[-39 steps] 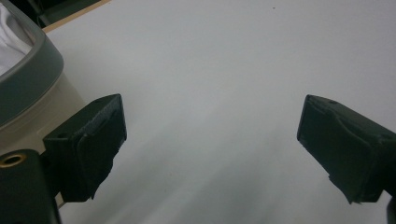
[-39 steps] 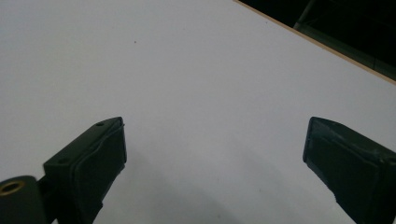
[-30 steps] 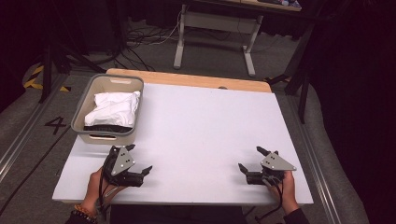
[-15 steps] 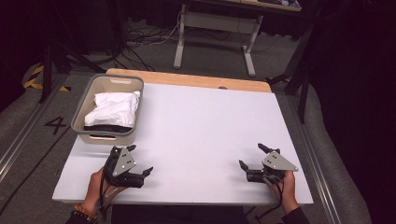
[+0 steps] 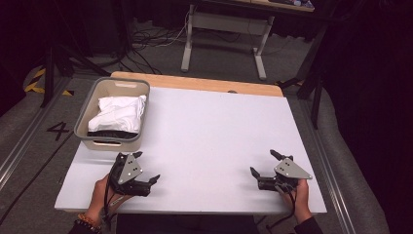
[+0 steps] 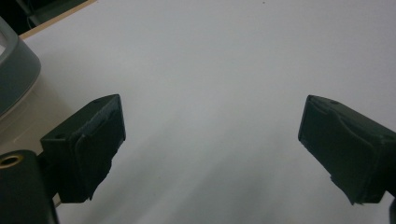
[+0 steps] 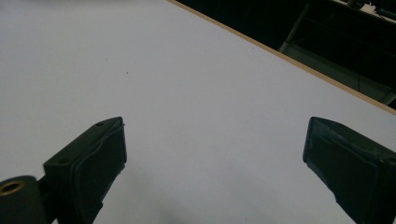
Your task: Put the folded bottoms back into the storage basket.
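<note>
A person holds my left gripper (image 5: 147, 166) low over the white table (image 5: 214, 131) near its front left, just in front of a grey bin (image 5: 84, 122). Its jaws stand wide apart and empty. In the left gripper view the left gripper (image 6: 210, 140) has bare table between its jaws and the grey bin's corner (image 6: 14, 70) at the left edge. My right gripper (image 5: 262, 161) is near the front right corner, open and holding nothing. In the right gripper view the right gripper (image 7: 212, 144) looks across bare table toward the wooden edge (image 7: 280, 52).
The bin holds a crumpled white cloth (image 5: 119, 111) with something black (image 5: 111, 134) under its near side. A wooden strip (image 5: 204, 84) borders the table's far edge. Desk legs (image 5: 190, 39) and cables (image 5: 146, 39) stand on the floor beyond.
</note>
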A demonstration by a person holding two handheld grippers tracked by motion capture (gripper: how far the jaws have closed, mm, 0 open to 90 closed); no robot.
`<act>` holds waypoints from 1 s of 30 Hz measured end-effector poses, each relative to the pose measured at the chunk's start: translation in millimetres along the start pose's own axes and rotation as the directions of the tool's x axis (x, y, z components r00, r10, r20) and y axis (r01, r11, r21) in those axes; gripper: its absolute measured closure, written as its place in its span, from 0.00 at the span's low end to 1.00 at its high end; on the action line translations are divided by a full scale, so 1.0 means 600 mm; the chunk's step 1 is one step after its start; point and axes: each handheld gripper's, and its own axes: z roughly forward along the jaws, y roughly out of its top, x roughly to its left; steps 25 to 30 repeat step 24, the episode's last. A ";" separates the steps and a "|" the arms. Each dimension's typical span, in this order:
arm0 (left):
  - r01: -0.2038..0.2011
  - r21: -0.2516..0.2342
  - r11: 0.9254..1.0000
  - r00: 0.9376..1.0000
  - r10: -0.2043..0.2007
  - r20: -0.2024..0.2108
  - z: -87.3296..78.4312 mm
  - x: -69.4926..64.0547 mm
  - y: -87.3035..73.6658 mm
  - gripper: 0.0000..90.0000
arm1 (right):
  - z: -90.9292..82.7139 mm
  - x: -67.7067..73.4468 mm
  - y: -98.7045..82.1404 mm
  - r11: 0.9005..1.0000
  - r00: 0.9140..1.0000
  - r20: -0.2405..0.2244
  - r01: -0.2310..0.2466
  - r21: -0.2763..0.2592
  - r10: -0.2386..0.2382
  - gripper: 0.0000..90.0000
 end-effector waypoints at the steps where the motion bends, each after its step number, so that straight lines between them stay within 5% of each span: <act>1: -0.002 0.001 1.000 1.000 0.002 0.001 0.000 0.000 0.000 0.09 | 0.000 0.000 0.000 1.000 1.000 0.000 0.001 0.000 -0.001 0.07; 30: 0.012 0.004 1.000 1.000 -0.012 0.010 0.003 0.002 0.000 0.09 | 0.001 0.003 0.000 1.000 1.000 0.001 0.001 -0.016 -0.001 0.07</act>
